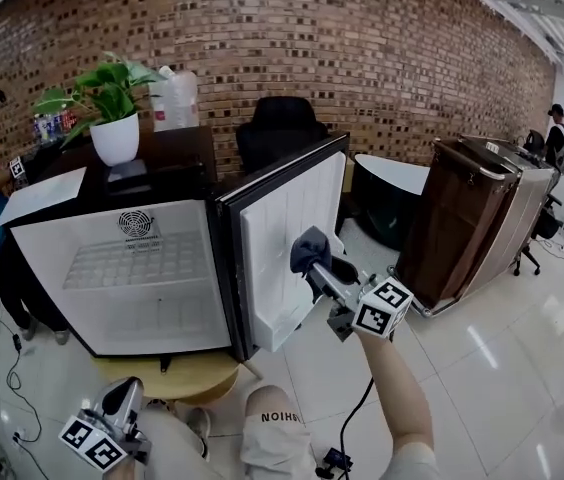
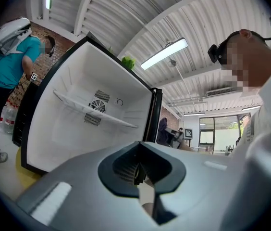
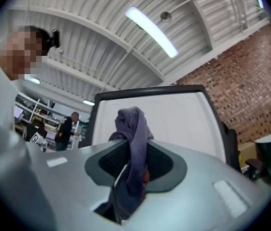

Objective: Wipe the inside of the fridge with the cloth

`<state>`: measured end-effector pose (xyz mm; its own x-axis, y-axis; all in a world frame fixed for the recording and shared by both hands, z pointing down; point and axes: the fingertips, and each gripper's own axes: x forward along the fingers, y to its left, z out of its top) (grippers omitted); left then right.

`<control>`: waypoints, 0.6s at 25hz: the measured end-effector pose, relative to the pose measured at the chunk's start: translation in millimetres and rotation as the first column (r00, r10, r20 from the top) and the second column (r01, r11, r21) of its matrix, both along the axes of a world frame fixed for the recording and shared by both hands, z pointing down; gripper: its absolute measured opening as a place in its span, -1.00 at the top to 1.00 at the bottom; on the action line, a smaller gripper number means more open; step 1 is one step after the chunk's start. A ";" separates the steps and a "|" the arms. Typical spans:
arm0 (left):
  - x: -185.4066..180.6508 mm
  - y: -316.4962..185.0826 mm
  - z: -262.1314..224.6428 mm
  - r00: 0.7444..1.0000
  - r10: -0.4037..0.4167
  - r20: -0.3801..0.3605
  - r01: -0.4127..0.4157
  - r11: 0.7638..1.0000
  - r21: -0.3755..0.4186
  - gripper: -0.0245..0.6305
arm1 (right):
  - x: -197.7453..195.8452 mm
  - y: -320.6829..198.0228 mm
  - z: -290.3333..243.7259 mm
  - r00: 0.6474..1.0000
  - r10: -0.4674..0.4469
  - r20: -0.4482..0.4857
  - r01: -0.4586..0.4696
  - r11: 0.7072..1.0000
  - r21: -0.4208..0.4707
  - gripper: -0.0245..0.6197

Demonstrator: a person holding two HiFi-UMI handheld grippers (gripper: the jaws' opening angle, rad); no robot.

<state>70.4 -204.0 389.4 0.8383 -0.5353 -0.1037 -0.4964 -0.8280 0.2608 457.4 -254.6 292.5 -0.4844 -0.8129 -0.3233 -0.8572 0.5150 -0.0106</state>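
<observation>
Cloth, likely soft, light and floppy so best pinched by a bunched fold, is clamped in the right gripper at the inner face of the fridge door; the left gripper, low and left of that door, is closed on nothing.

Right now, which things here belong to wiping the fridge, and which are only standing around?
For the job: open fridge, its door, purple cloth clamped in the right hand-held gripper.

Standing around: potted plant, black chair, brown cabinet, left hand-held gripper, shut and empty.
</observation>
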 end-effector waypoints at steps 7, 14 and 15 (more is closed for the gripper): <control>11.7 0.9 8.9 1.000 0.010 0.003 -0.010 1.000 -0.010 0.92 | -73.6 -18.7 52.6 0.977 -0.016 -0.211 -0.002 0.996 -0.084 0.59; -5.2 -0.7 19.6 0.999 -0.032 0.028 0.033 0.999 -0.014 0.92 | 90.5 -108.9 80.8 0.936 0.325 -0.137 -0.351 0.895 -0.276 0.60; -6.6 -1.1 20.6 0.999 -0.036 0.025 0.037 0.999 -0.017 0.92 | 110.5 -120.5 84.9 0.927 0.353 -0.128 -0.375 0.874 -0.308 0.60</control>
